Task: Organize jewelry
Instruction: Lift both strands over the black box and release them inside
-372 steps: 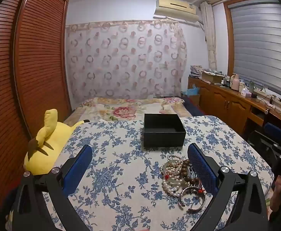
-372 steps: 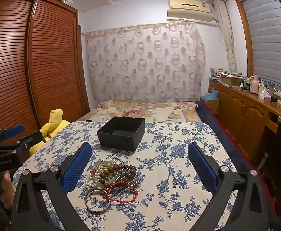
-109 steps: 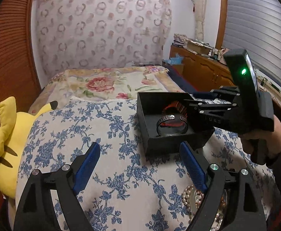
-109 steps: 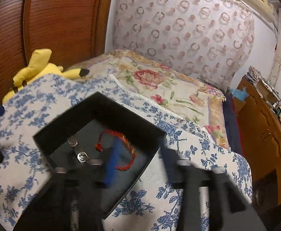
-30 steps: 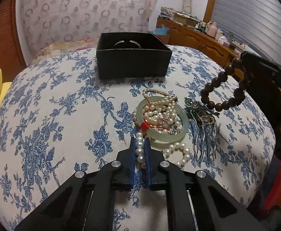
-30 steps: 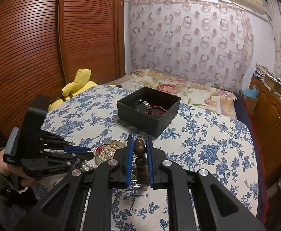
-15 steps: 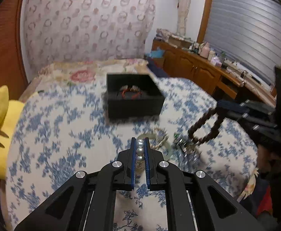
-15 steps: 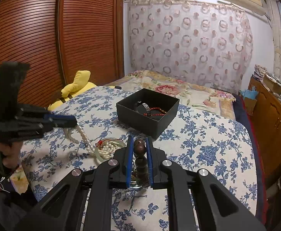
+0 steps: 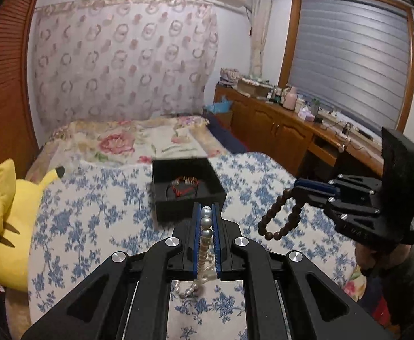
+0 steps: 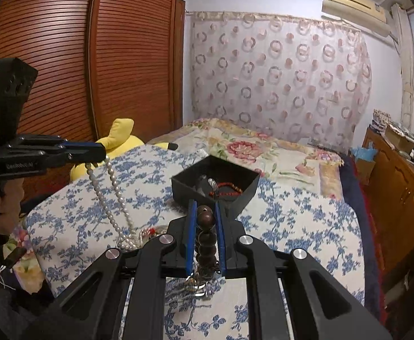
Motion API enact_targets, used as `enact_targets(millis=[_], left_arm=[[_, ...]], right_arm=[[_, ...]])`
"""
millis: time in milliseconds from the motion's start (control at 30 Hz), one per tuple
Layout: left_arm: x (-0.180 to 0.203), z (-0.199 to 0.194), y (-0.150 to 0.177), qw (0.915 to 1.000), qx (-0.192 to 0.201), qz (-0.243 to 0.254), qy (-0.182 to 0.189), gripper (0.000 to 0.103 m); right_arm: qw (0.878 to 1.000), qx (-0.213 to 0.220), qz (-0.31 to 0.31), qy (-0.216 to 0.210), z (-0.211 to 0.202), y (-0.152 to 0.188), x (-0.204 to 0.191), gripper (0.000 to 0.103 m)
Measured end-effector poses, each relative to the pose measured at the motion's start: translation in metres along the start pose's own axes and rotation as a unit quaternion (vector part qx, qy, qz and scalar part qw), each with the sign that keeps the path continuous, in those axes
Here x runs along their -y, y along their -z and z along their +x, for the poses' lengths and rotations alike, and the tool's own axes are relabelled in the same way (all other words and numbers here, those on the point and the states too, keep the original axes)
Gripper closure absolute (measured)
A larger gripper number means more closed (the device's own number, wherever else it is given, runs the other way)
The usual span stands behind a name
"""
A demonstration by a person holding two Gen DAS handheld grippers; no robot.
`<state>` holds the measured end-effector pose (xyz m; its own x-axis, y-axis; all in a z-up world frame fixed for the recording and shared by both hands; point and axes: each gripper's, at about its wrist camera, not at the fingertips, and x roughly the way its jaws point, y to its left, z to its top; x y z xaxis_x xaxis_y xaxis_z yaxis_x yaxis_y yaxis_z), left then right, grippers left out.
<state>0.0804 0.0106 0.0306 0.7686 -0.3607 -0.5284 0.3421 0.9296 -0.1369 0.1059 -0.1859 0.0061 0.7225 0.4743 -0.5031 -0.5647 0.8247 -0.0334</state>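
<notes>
Pearl and dark wood are what I am carrying now: my left gripper (image 9: 207, 212) is clamped tight on the pearl necklace (image 10: 113, 195), and my right gripper (image 10: 205, 212) is clamped on the wooden bead bracelet (image 9: 280, 215), both jaws pressed onto beads. A second ago the pearls lay in the heap on the blue-flowered surface (image 10: 289, 221) with only 1 end pinched; now the left gripper has risen well clear and the strand hangs from it in 2 long lines, its lower end still trailing down to the rest of the pile (image 10: 150, 232) just in front of my right gripper. From the left wrist view a few pearls sit between the pads and the remainder drops out of sight below the jaws. The bracelet hangs free as a loop, off the surface entirely, as it did a second ago. The black box (image 9: 188, 189) stands ahead of both grippers, near the far edge of the surface, and already holds a red cord bracelet (image 10: 225, 188) and something silvery that I cannot make out clearly. I judge both pieces are ready to go to the box. The necklace is the worry: its tail may still be tangled with the pale ring underneath, so I would want it fully clear before swinging across.
</notes>
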Motion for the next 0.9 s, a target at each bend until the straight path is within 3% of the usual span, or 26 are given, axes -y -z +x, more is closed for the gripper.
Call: enact_targets(millis=[567, 900], left_arm=[[0.003, -0.030, -0.096, 0.9960, 0.077, 0.030, -0.033, 0.096], [0.009, 0.005, -0.144, 0.9937, 0.075, 0.056, -0.061, 0.096]], right_arm=[[0.999, 0.040, -0.028, 0.012, -0.002, -0.062, 0.001, 0.088], [0.998, 0.041, -0.035, 0.027, 0.024, -0.086, 0.011, 0.088]])
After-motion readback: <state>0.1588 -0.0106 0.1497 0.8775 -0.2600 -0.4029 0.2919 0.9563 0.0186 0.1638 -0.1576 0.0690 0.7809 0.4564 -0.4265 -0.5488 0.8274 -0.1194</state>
